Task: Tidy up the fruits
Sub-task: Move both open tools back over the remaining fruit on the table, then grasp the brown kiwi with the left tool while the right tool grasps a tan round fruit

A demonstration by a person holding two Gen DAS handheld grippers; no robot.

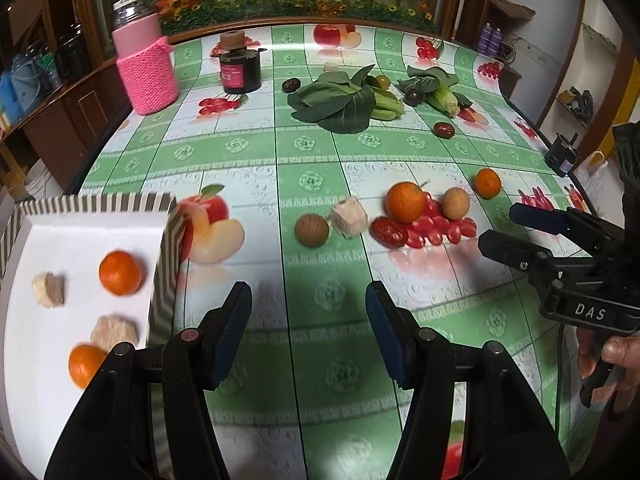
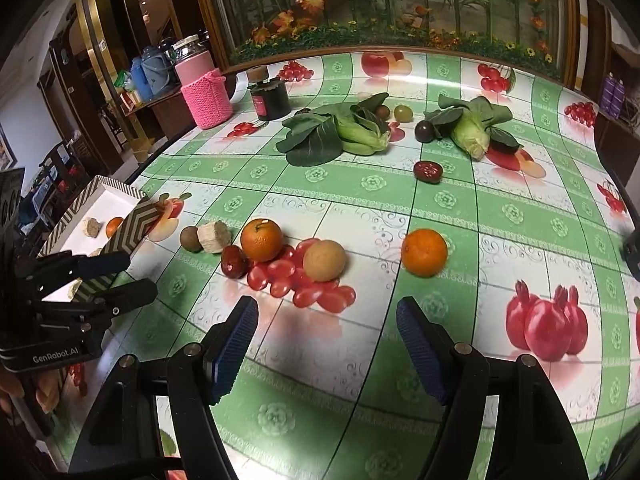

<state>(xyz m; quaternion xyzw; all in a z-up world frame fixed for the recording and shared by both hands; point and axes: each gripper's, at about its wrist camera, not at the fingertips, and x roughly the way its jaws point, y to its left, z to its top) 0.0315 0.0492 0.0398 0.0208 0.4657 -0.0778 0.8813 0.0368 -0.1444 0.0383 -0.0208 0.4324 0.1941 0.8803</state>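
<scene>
My left view alone showed the tray's floor: two oranges, two blurred chunks. The right view hid most behind its wall. Both grippers, left and right, hung spread, empty.

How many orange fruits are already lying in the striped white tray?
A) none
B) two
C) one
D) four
B: in the left wrist view the striped tray holds two oranges, lying among pale chunks, while two more oranges are out on the tablecloth.
</scene>
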